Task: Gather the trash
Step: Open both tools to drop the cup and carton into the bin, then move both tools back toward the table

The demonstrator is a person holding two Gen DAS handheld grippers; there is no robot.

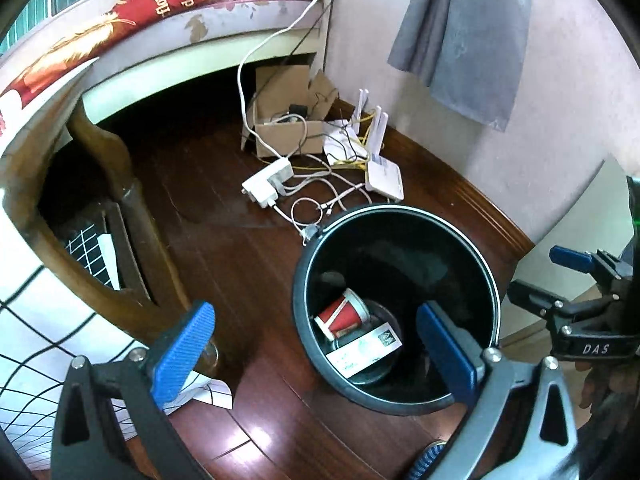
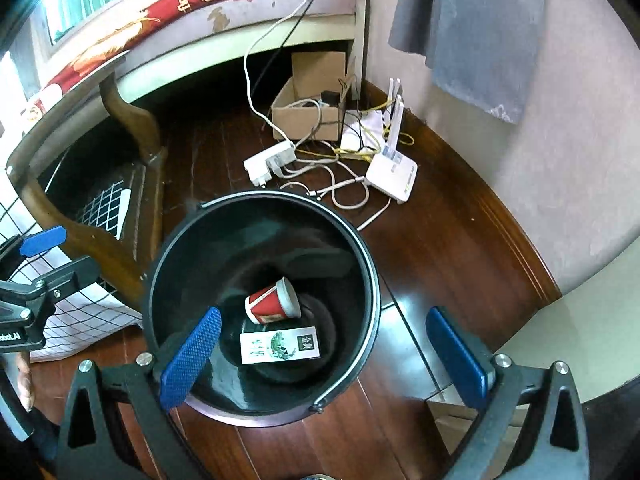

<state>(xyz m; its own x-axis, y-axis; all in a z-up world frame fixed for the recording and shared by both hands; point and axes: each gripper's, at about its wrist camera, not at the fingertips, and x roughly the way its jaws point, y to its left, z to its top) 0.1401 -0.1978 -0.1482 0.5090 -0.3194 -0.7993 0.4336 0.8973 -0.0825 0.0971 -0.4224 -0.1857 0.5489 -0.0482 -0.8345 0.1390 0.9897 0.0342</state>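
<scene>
A black round bin (image 1: 400, 216) (image 2: 362, 248) stands on the dark wooden floor. At its bottom lie a red paper cup (image 1: 343, 315) (image 2: 272, 303) on its side and a flat white carton with green print (image 1: 366, 349) (image 2: 280, 345). My left gripper (image 1: 316, 350) hangs open above the bin's near left rim, nothing between its blue pads. My right gripper (image 2: 324, 354) is open too, over the bin's near right rim and empty. Each gripper shows at the edge of the other's view.
A wooden table leg (image 1: 116, 208) (image 2: 132, 136) and a checked cloth (image 1: 48, 344) (image 2: 80, 304) stand left of the bin. Behind it lie a white power strip (image 1: 267, 182) (image 2: 269, 161), tangled cables, a router (image 1: 384, 176) (image 2: 393, 176) and an open cardboard box (image 1: 286, 128) (image 2: 310, 114) by the wall.
</scene>
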